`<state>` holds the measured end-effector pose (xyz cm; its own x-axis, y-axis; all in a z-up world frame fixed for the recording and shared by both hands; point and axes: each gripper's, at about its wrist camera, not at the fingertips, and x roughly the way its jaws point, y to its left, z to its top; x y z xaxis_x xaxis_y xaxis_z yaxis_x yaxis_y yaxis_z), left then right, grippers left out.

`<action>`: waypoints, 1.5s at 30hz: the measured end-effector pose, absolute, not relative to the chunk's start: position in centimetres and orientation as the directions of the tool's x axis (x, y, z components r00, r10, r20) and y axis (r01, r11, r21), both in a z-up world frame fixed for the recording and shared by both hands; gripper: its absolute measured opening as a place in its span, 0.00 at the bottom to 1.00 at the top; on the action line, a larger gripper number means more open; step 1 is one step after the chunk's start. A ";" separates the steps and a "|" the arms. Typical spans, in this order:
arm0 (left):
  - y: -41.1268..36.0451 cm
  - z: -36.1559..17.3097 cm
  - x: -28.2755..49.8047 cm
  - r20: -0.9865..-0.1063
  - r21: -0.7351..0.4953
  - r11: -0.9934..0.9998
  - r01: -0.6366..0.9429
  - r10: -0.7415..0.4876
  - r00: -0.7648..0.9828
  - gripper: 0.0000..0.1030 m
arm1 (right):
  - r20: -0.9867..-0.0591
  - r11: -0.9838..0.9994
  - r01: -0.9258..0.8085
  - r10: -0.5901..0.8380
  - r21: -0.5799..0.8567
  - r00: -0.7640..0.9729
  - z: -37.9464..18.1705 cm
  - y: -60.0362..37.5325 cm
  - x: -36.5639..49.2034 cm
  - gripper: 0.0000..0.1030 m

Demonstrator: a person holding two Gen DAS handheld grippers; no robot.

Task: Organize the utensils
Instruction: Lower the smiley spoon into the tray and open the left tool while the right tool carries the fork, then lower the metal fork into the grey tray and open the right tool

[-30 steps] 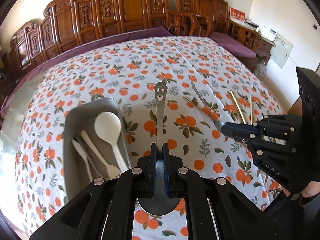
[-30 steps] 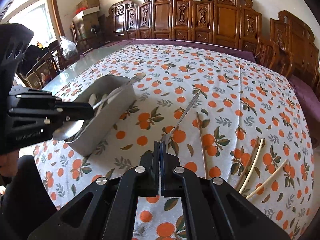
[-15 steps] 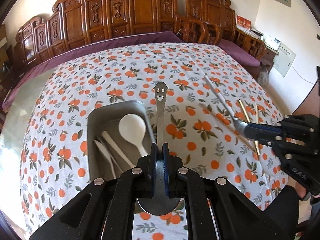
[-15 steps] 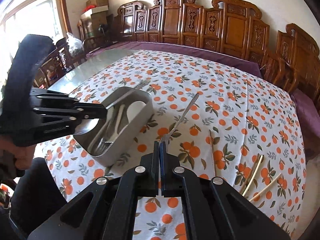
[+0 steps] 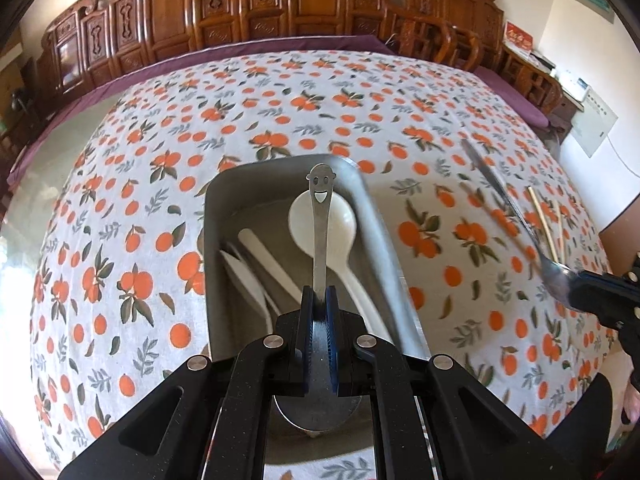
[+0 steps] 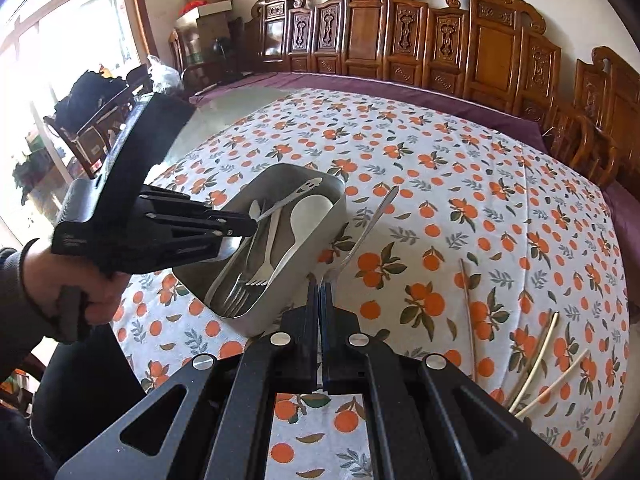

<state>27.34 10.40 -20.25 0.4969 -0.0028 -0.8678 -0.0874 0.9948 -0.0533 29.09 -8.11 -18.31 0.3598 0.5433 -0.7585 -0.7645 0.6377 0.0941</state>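
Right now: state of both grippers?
Left gripper: shut on the steel spoon with the smiley-face handle, over the grey metal tray.
Right gripper: shut on the plain steel spoon.

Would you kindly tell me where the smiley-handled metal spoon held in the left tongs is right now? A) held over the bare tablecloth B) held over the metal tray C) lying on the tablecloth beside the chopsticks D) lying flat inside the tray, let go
B: the left tongs are shut on the smiley-handled spoon, whose handle reaches out over the metal tray, above the white spoon lying inside.
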 end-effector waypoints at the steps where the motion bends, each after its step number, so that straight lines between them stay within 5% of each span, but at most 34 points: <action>1: 10.6 -20.5 27.5 -0.870 -0.055 0.994 -0.092 -0.003 0.493 0.05 | -0.761 0.636 -0.765 0.542 0.095 0.357 -18.5 -8.0 29.1 0.02; 19: 11.4 -23.2 28.5 -0.895 -0.070 0.989 -0.127 -0.006 0.446 0.05 | -0.777 0.621 -0.775 0.544 0.119 0.317 -19.9 -6.7 28.8 0.02; 45: 16.4 -16.0 19.5 -0.813 -0.091 0.980 -0.176 0.029 0.581 0.05 | -0.777 0.540 -0.831 0.577 0.132 0.251 -20.8 2.7 28.4 0.02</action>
